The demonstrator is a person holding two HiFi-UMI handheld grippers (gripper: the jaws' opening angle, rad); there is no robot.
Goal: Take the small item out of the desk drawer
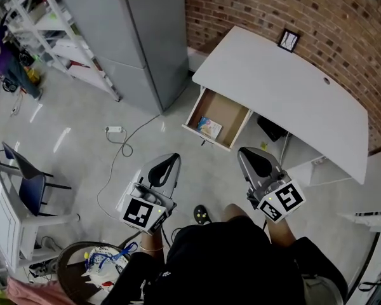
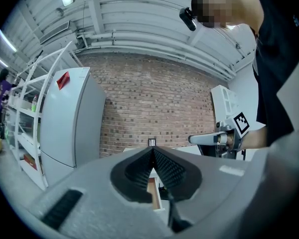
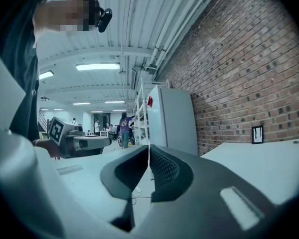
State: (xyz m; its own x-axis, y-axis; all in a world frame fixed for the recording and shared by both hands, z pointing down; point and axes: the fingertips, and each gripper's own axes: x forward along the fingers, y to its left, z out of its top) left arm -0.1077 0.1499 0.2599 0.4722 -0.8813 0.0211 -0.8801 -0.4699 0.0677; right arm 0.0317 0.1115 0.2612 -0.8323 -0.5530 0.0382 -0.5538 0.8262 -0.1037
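1. On the left gripper: ribbed pads pressed tip to tip; nothing held between them; aimed level toward the brick wall.
2. On the right gripper: likewise closed right up; empty; pointed level past the white desk toward the grey cabinet, not down at any target.
3. In the head view, both low in the centre of the frame, side by side; well apart from the drawer; probably kept shut only for the carry in, with nothing to grip yet.
4. Pulled out from under the desk at the middle of the frame, open side up; so no handle to work first.
5. Lying in the lower left corner of the drawer, by its front panel: the small item; flat, pale with blue print; untouched.
6. Judged as the approach stage; calls for spreading one pair of jaws, then coming in from above because of the drawer's walls.
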